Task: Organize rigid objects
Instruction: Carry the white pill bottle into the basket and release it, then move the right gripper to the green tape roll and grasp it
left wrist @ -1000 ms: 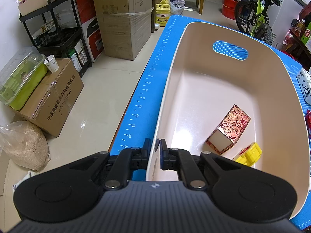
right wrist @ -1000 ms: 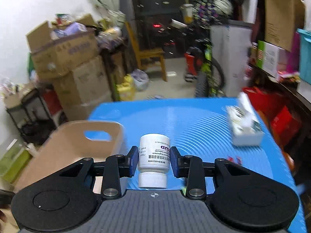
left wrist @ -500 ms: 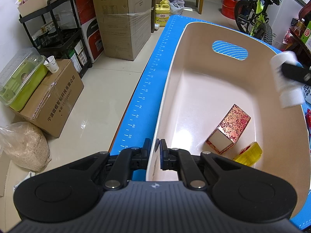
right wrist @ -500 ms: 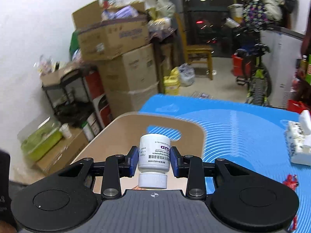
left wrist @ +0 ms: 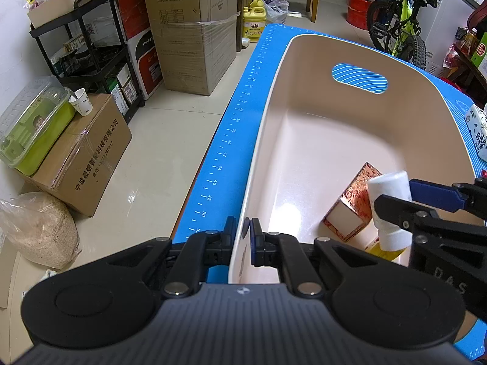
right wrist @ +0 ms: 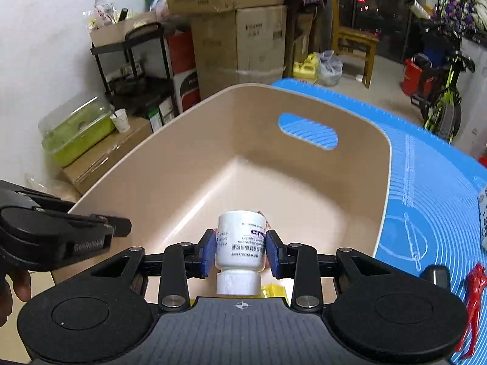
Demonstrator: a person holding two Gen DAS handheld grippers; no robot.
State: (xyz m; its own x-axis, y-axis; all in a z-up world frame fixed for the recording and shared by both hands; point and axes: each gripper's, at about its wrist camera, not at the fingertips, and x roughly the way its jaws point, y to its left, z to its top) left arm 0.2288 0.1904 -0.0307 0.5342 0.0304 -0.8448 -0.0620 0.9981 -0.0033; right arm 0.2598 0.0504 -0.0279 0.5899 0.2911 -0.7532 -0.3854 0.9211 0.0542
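A beige plastic basket [left wrist: 350, 115] stands on the blue mat [left wrist: 231, 140]. My left gripper [left wrist: 242, 237] is shut on the basket's near-left rim. My right gripper [right wrist: 240, 251] is shut on a white pill bottle [right wrist: 240, 249], cap towards the camera, held over the basket's near right part; the bottle also shows in the left wrist view [left wrist: 388, 206]. In the basket lie a red patterned box [left wrist: 350, 210] and a yellow object [left wrist: 383, 251], partly hidden by the bottle. The basket also shows in the right wrist view [right wrist: 274, 152].
A tissue pack [left wrist: 478, 130] lies on the mat right of the basket, and a red toy figure [right wrist: 473, 292] lies near the right gripper. Cardboard boxes [left wrist: 82, 152], a black shelf [left wrist: 91, 57] and a bicycle [left wrist: 398, 27] stand on the floor around the table.
My right gripper has carried the pill bottle from above the mat leftwards and down into the basket's near right part. My left gripper has stayed shut on the rim.
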